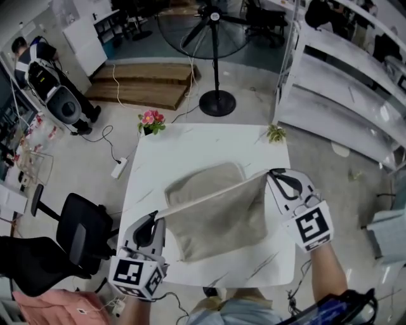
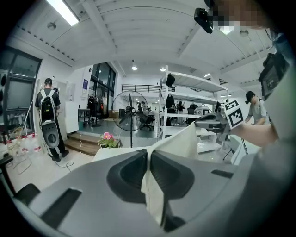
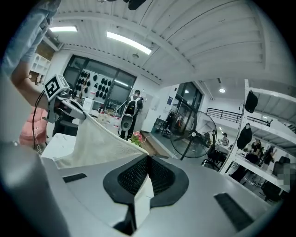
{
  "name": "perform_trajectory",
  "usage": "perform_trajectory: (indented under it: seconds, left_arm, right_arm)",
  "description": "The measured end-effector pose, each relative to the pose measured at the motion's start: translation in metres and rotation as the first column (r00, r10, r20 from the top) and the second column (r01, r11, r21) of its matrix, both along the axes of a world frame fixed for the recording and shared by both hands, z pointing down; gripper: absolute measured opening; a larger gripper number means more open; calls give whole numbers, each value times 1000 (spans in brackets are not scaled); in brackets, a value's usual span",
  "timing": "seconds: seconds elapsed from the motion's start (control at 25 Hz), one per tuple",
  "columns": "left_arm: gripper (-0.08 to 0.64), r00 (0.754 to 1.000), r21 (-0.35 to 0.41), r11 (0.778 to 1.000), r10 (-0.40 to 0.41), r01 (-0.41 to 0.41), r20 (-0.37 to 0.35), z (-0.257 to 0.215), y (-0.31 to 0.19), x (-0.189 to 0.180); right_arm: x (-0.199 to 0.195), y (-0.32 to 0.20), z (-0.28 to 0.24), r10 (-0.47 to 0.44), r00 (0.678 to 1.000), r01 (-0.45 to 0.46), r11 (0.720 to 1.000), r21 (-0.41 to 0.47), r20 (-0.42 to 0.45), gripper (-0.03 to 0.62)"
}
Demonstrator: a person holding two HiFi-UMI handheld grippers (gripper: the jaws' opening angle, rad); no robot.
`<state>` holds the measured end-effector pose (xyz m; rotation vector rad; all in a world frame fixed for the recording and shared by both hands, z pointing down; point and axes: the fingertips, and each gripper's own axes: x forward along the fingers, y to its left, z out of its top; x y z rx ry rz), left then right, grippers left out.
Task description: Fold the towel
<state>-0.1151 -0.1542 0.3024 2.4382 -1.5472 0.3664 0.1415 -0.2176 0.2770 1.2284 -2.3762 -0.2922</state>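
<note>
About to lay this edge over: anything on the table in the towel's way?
Nothing visible. The left gripper and right gripper both clamp the towel by its taut edge. The pink flowers and small plant stand at the far corners of the table, clear of it.

Bright, even light comes from ceiling strips (image 2: 62, 10); shadows on the white worktop (image 1: 190, 152) are faint; the head view looks slightly washed out; both gripper views bulge, lines bending and corners going black; the towel (image 2: 153, 196) close to the lens is soft; the far room is sharper.
</note>
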Motion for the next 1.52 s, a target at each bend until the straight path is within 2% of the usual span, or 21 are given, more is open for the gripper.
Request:
perform_trajectory:
  seconds: [0.52,0.96,1.28,1.4,1.52]
  left_arm:
    - [25,999,-126,991,-50,52,20,94,-90,-25]
    - [25,992,-267,957,-91,112,90,196,-138,-44]
    - [26,981,-296,940,-135,170,136,228,-157,-52]
    - [78,985,-314,937,-125,156,117,233,-158,-51]
    - [214,992,-330,936,-106,121,65,229,-158,-50]
  right_arm:
    - [-23,-94,102,-25,999,18,988,-152,-47,15]
    - [-43,-148,207,-56,996,34,954,-298,-66,17]
    - [-46,-166,259,-73,990,25,933,-359,-121,20]
    - [-47,-166,267,-85,987,28,928,-371,-138,34]
    - [-44,-169,256,-50,996,20,923,-384,-68,65]
